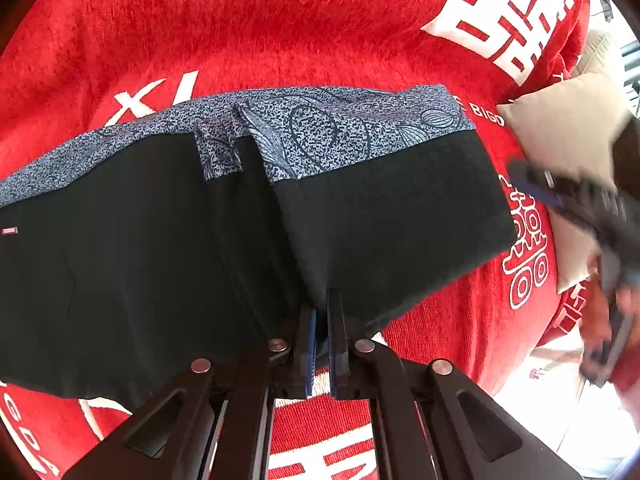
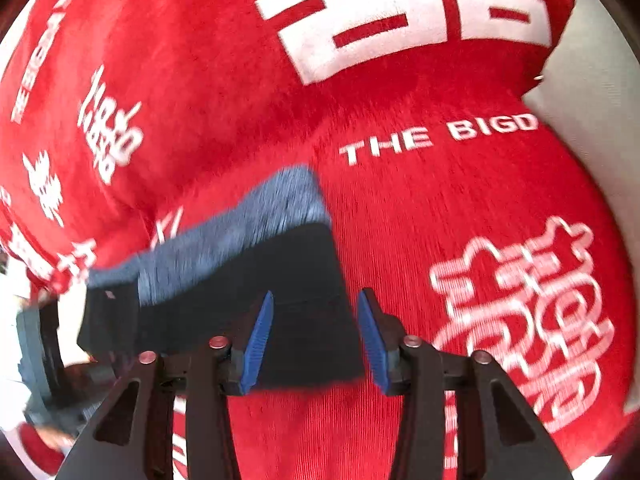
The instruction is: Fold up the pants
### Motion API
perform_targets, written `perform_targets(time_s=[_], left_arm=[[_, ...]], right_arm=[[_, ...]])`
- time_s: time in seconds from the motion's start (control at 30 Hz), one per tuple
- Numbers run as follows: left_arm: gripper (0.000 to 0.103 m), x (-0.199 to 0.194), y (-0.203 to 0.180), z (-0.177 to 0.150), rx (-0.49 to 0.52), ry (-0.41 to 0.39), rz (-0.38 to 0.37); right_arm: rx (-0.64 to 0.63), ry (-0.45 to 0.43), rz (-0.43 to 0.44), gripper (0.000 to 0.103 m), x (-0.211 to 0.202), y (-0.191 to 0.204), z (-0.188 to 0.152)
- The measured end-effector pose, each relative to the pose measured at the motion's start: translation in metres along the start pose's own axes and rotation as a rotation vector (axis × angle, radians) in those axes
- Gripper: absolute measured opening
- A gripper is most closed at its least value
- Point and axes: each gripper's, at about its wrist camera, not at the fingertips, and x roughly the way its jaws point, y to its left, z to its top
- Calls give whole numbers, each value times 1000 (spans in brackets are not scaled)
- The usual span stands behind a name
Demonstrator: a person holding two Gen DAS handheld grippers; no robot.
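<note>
The black pants (image 1: 380, 220) with a grey-blue patterned waistband (image 1: 320, 128) lie folded on a red cover. My left gripper (image 1: 322, 308) is shut on the near edge of a raised fold of the black cloth. In the right wrist view the pants (image 2: 280, 280) lie ahead, blurred. My right gripper (image 2: 316, 300) is open and empty, its blue pads (image 2: 260, 332) just above the pants' right end. The right gripper also shows, blurred, in the left wrist view (image 1: 576, 200), off the pants' right edge.
The red cover with white lettering (image 1: 280, 20) spreads under everything and rises behind. A beige cushion (image 1: 568, 128) lies at the right, close to the pants; it shows as a pale shape in the right wrist view (image 2: 592, 120). A bright floor lies past the cover's right edge.
</note>
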Motion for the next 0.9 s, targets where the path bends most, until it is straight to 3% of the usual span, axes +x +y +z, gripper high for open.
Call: perform_targets(time_s=[0.17, 0.27, 0.3, 0.4, 0.5, 0.57, 0.63, 0.7, 0.73, 0.83, 0.87, 0.9], left_arm=[[6, -1, 1, -2, -9, -3, 0], [6, 1, 3, -2, -15, 0, -2], [6, 0, 3, -1, -16, 2, -3], [6, 1, 2, 2, -10, 16, 1], [6, 4, -1, 2, 20, 13, 10], [6, 6, -3, 3, 27, 11, 22], [6, 2, -4, 3, 19, 4, 31], [6, -5, -5, 3, 16, -17, 38], [11, -10, -6, 3, 15, -29, 48], [63, -31, -6, 4, -6, -90, 152], [64, -40, -7, 4, -7, -119, 156], [64, -48, -9, 7, -5, -142, 147]], right_arm=[[104, 78, 174, 52, 42, -28, 41], [194, 165, 329, 51, 72, -40, 51], [244, 202, 354, 37, 83, -45, 51], [259, 185, 359, 27, 76, -51, 44], [280, 143, 315, 24, 66, -59, 28], [296, 147, 294, 26, 74, -63, 24], [309, 140, 288, 35, 76, -61, 26], [256, 127, 224, 42, 66, -50, 29], [222, 117, 189, 42, 59, -45, 30], [137, 88, 83, 42, 33, -34, 23], [118, 81, 53, 42, 26, -33, 20], [97, 72, 20, 34, 17, -29, 15]])
